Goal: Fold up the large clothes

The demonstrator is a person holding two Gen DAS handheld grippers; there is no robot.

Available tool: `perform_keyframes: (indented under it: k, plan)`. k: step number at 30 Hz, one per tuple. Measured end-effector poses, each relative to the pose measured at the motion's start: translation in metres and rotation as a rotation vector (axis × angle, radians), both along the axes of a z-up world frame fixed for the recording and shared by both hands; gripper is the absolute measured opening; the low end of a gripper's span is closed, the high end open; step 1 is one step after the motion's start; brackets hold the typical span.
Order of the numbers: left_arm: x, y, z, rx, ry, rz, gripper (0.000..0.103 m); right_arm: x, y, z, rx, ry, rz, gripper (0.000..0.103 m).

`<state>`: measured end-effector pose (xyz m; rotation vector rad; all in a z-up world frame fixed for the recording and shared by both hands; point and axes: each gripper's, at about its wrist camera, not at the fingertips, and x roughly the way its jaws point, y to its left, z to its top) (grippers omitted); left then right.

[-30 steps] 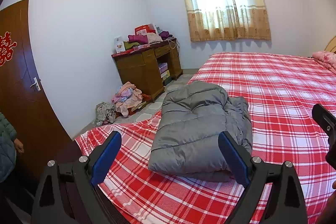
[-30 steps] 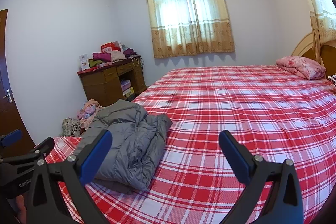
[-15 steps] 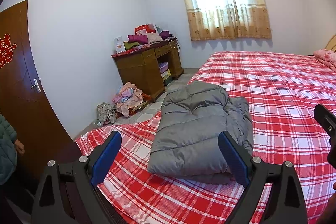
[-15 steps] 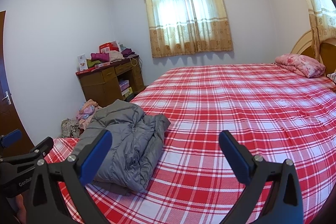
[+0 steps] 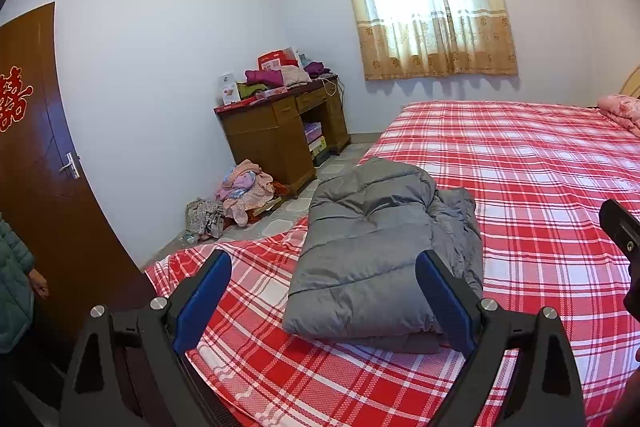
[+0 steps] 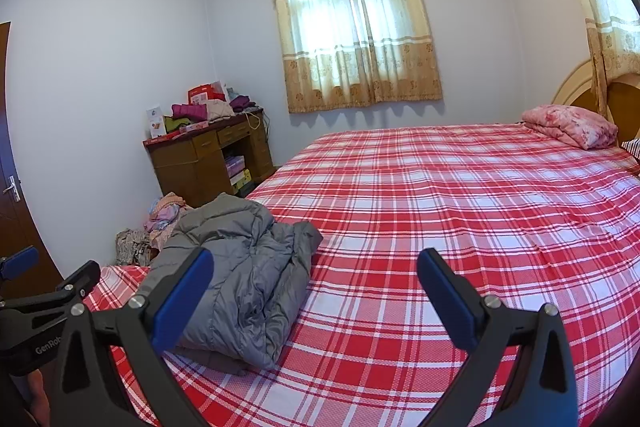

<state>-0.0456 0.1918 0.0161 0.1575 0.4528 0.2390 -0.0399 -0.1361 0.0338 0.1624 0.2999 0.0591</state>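
**Folded jacket at rest on the bed, both tools released**

Since the earlier frames almost nothing has moved: both views have only drifted slightly. The left hand-held gripper [image 5: 323,291] hovers with fingers spread wide, empty, the folded grey jacket [image 5: 376,251] lying just ahead of it on the red plaid bed [image 5: 540,187]. The right hand-held gripper [image 6: 314,291] is likewise released, the jacket [image 6: 244,267] ahead to its left. A cluttered desk [image 5: 280,131] stands beyond, against the wall.

"GenRo" on left tool [image 6: 48,341]
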Motion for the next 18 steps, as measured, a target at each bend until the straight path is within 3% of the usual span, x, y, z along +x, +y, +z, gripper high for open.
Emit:
perform_keyframes:
  k: [6,13,18]
  plan:
    - [-0.004,0.000,0.004,-0.013,-0.024,-0.003,0.094,-0.003,-0.001,0.001,0.008,-0.008,-0.002,0.103]
    - [-0.024,-0.003,0.024,-0.044,-0.120,-0.044,0.094,-0.008,0.001,0.010,0.012,-0.036,-0.001,0.103]
    - [-0.029,-0.006,0.030,-0.038,-0.129,-0.051,0.094,-0.012,0.005,0.012,0.002,-0.043,0.004,0.103]
